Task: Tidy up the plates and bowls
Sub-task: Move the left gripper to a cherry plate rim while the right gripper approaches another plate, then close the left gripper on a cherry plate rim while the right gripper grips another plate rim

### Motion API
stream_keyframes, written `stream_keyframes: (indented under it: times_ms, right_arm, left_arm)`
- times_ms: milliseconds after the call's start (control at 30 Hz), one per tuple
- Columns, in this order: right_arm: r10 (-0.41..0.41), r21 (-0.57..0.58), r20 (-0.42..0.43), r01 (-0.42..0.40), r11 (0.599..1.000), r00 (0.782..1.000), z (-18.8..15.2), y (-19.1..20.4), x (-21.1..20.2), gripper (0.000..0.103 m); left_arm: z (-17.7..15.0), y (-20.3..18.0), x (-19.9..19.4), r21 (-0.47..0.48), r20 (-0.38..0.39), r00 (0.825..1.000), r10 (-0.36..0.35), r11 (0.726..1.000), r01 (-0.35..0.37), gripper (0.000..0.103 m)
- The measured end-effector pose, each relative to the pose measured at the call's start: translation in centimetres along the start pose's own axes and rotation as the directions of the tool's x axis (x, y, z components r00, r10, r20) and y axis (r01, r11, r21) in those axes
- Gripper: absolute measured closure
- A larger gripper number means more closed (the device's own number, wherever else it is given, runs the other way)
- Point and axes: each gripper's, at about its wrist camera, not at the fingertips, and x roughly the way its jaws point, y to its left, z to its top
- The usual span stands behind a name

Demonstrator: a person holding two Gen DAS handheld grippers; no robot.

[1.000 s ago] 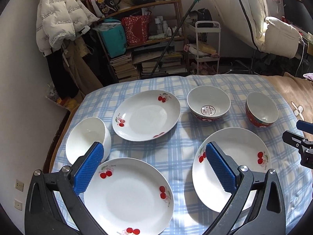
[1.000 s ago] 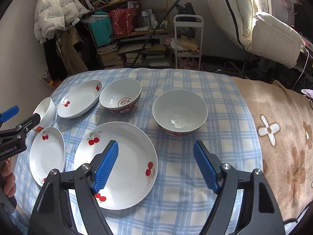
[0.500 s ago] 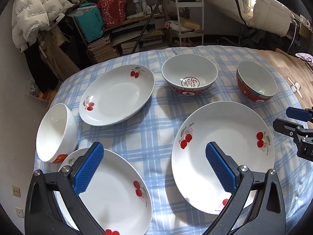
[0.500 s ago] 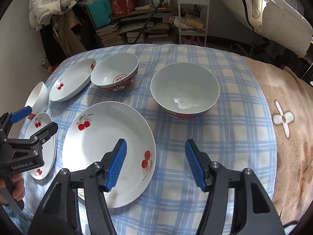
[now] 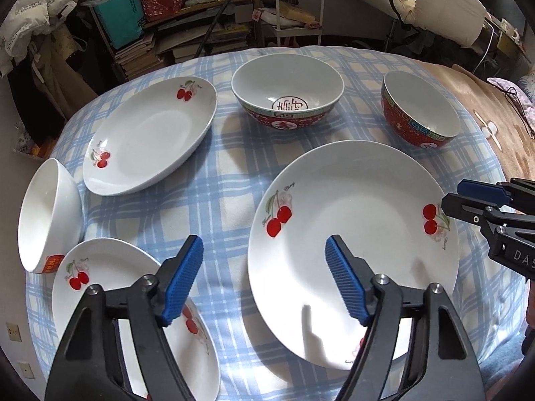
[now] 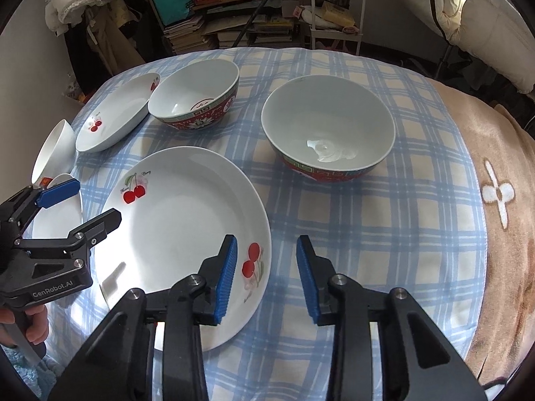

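A large white cherry plate [image 5: 354, 240] [image 6: 180, 234] lies on the blue checked cloth between both grippers. My left gripper [image 5: 264, 244] [image 6: 95, 200] straddles its left rim, jaws closing, pads clear of it. My right gripper [image 6: 266, 244] [image 5: 454, 195] straddles its right rim by the cherries, jaws closing too, with no pad pressing. A smaller cherry plate [image 5: 127, 300] and a tilted white bowl [image 5: 46, 214] sit at the left. Farther back are a deep cherry plate [image 5: 150, 133] and two red patterned bowls [image 5: 287, 97] [image 6: 327, 130].
A brown flowered blanket [image 6: 495, 200] covers the table's right side. Behind the table stand cluttered shelves with books [image 5: 140, 46] and a white trolley [image 5: 294, 10]. A person's hand [image 6: 30, 327] grips the left tool's handle.
Both grippers have sunk toward the large cherry plate and tipped further down. Both pairs of jaws have narrowed, the right more than the left.
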Motion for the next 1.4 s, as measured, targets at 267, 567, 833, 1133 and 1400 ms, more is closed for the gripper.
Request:
stream_keyframes:
  times_ms: [267, 567, 833, 1133, 1400]
  right_arm:
    - [0.025, 0.018, -0.019, -0.025, 1.000, 1.000, 0.0, -0.2, 0.6, 0.073]
    - [0.043, 0.051, -0.037, -0.041, 0.998, 0.998, 0.2, -0.8, 1.4, 0.079]
    - [0.050, 0.048, -0.072, -0.046, 0.998, 0.996, 0.5, -0.3, 2.9, 0.093]
    - [0.044, 0.051, -0.073, -0.040, 0.998, 0.996, 0.2, -0.2, 3.0, 0.093]
    - [0.019, 0.093, -0.065, -0.012, 0.996, 0.998, -0.7, -1.1, 1.2, 0.093]
  left_arm:
    - [-0.2, -0.4, 1.2, -0.005, -0.045, 0.999, -0.024, 1.000, 0.024, 0.046]
    - [-0.4, 0.9, 2.7, -0.075, -0.095, 0.992, -0.077, 0.995, 0.070, 0.069]
    - [-0.4, 1.0, 2.9, -0.073, -0.099, 0.994, -0.040, 0.997, 0.033, 0.081]
    - [-0.8, 1.5, 2.7, -0.086, -0.099, 0.993, -0.069, 0.994, 0.061, 0.083]
    - [-2.0, 0.0, 1.9, -0.077, -0.127, 0.986, -0.107, 0.992, 0.098, 0.083]
